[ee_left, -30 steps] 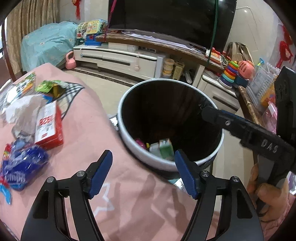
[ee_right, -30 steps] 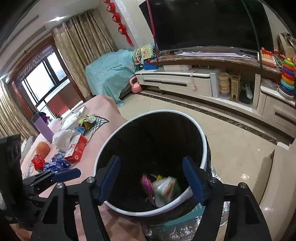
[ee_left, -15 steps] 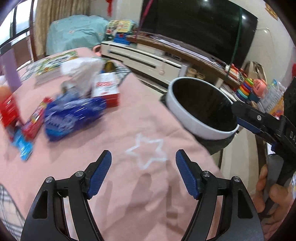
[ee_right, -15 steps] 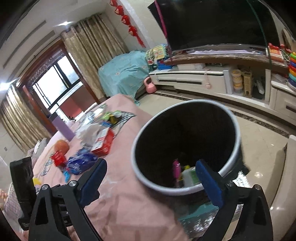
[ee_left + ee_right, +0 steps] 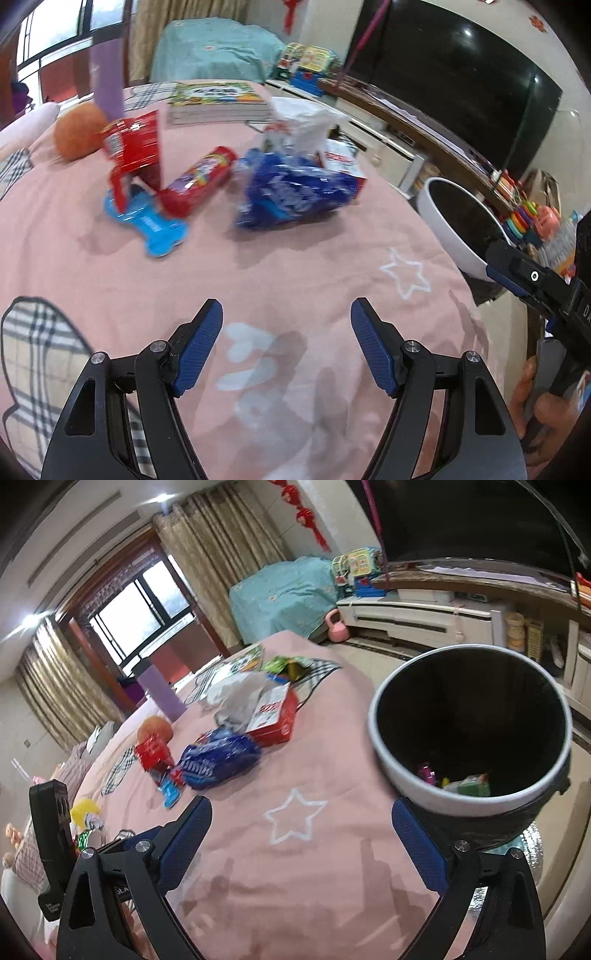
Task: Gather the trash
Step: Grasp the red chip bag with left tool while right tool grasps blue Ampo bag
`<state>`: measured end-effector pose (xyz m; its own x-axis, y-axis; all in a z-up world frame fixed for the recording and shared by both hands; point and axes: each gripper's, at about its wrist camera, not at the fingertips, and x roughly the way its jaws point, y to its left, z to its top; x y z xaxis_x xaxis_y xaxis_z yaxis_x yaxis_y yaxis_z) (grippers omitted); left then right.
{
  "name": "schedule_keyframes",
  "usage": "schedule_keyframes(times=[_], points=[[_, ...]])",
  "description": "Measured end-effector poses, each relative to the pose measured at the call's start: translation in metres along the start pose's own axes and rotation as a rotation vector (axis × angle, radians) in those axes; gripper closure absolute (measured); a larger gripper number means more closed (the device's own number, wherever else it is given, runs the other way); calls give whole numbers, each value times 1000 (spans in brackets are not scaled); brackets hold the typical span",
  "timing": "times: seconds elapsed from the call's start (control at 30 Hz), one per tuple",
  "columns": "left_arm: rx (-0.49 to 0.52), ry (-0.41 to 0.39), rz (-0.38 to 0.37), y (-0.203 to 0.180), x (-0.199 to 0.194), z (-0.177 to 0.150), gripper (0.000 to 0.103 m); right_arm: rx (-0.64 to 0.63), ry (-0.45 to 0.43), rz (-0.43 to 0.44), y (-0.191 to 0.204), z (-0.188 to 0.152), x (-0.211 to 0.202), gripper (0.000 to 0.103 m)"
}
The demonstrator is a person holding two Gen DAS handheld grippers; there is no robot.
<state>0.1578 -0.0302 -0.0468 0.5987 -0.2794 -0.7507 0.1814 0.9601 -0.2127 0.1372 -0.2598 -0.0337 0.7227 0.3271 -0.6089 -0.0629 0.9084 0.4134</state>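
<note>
Your left gripper point(image 5: 286, 343): fingers apart, empty, over pink cover point(image 5: 295, 258). Right gripper point(image 5: 301, 843): also spread, empty. Wrappers piled ahead: blue bag point(image 5: 295, 192), red tube point(image 5: 197, 181). Bin point(image 5: 469, 731) at bed edge. Risk: slippery bag slips loose, neighbours dragged along.

The left gripper point(image 5: 286, 343) hangs over the pink bedspread point(image 5: 258, 280), its blue fingers point(image 5: 197, 350) spread wide with nothing between them. Ahead lie a blue snack bag point(image 5: 295, 192), a red tube point(image 5: 197, 181), a red packet point(image 5: 135, 142) and a blue bone-shaped wrapper point(image 5: 151, 223). The white-rimmed bin point(image 5: 448, 229) stands at the bed's right edge, just beside the right gripper point(image 5: 517, 275).
</note>
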Motion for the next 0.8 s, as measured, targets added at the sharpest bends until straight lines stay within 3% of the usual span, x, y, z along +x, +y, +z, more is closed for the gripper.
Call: schedule_keyframes(times=[0.33, 0.8], points=[[-61, -17, 31, 37, -8, 0, 29, -34, 7, -9, 25, -1, 18, 4], [-119, -45, 80, 80, -11, 18, 29, -9, 64, 54, 52, 1, 52, 5]])
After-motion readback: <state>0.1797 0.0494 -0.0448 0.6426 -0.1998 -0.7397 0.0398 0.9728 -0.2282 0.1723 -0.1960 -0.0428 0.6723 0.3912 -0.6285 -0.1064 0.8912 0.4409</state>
